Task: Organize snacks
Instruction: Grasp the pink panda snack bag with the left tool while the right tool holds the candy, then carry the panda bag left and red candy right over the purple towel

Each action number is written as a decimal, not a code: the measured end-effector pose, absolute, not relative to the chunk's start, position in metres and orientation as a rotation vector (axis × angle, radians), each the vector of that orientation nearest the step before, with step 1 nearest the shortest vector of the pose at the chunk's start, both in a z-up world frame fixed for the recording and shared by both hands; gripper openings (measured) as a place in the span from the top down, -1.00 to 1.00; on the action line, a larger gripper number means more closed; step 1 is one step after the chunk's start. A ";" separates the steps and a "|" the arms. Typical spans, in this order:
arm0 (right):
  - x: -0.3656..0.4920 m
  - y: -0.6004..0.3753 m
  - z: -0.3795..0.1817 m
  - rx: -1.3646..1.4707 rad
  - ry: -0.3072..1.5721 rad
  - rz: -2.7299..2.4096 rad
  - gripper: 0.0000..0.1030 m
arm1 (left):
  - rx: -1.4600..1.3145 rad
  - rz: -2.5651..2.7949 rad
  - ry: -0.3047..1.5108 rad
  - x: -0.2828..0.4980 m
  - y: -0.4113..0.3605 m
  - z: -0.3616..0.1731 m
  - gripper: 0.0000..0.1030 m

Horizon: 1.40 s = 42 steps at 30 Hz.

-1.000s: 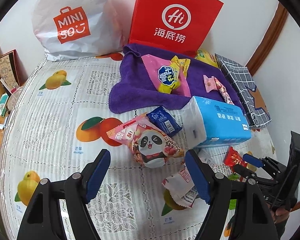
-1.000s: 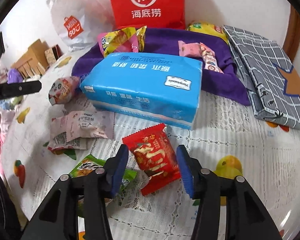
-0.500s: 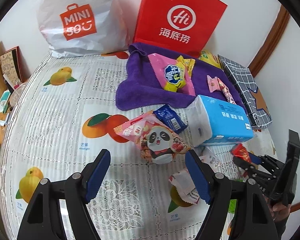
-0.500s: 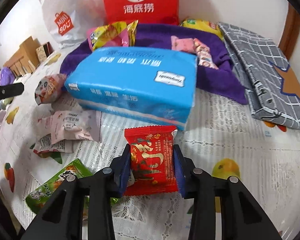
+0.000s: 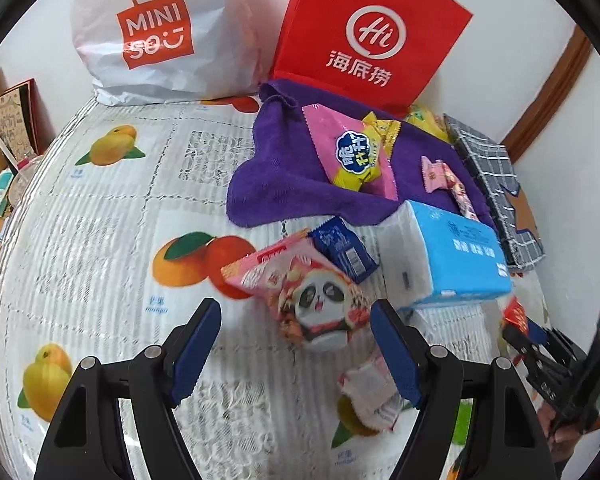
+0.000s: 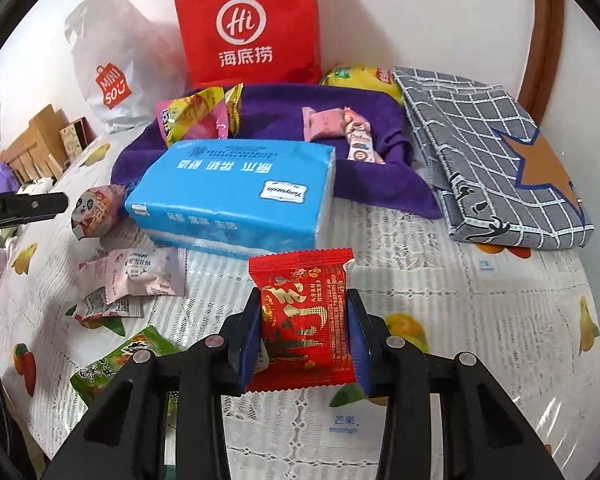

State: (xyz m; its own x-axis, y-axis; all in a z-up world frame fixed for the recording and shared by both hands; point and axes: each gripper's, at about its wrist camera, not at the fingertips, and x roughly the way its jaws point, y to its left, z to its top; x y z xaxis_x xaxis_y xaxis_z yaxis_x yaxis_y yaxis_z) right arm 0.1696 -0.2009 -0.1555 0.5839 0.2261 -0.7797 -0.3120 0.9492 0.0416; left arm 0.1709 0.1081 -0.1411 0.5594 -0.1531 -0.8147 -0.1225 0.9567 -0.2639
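My right gripper (image 6: 303, 330) is shut on a red snack packet (image 6: 304, 320) and holds it above the table, in front of a blue tissue pack (image 6: 236, 196). The same packet (image 5: 516, 316) shows at the right edge of the left wrist view. My left gripper (image 5: 296, 344) is open and empty, just in front of a panda snack bag (image 5: 316, 300). A purple towel (image 5: 292, 188) carries a pink-and-yellow bag (image 5: 352, 152) and small pink packets (image 6: 324, 124). Pale pink packets (image 6: 136, 276) and a green packet (image 6: 120, 360) lie on the tablecloth.
A red paper bag (image 5: 372, 36) and a white Miniso bag (image 5: 160, 32) stand against the back wall. A folded grey checked cloth (image 6: 488, 152) lies at the right. A small blue packet (image 5: 342, 248) rests by the panda bag. Clutter sits beyond the table's left edge.
My right gripper closed on the red packet and lifted it off the tablecloth. My left gripper stayed open and drifted slightly left and back.
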 end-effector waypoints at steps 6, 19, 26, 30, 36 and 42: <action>0.174 -0.211 -0.159 -0.090 0.897 0.315 0.24 | -0.354 0.023 1.043 0.198 0.109 -0.163 -0.46; 0.191 -0.212 -0.172 -0.069 0.930 0.314 0.24 | -0.322 -0.021 1.065 0.207 0.092 -0.173 0.16; 0.182 -0.213 -0.164 -0.057 0.906 0.315 0.24 | -0.306 -0.013 1.040 0.187 0.098 -0.158 0.18; 0.173 -0.214 -0.156 -0.049 0.886 0.314 0.24 | -0.297 -0.019 1.016 0.174 0.096 -0.147 0.18; 0.158 -0.216 -0.141 -0.049 0.852 0.300 0.24 | -0.280 -0.038 0.995 0.154 0.084 -0.135 0.18; 0.146 -0.224 -0.126 -0.027 0.819 0.267 0.24 | -0.255 -0.071 0.972 0.139 0.065 -0.125 0.18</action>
State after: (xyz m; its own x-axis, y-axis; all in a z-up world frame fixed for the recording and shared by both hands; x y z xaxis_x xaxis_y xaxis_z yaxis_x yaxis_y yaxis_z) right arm 0.1461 -0.2241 -0.1264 0.6514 0.2250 -0.7246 -0.2461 0.9660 0.0787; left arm 0.1388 0.0647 -0.1247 0.5637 -0.1732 -0.8076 -0.0546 0.9678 -0.2457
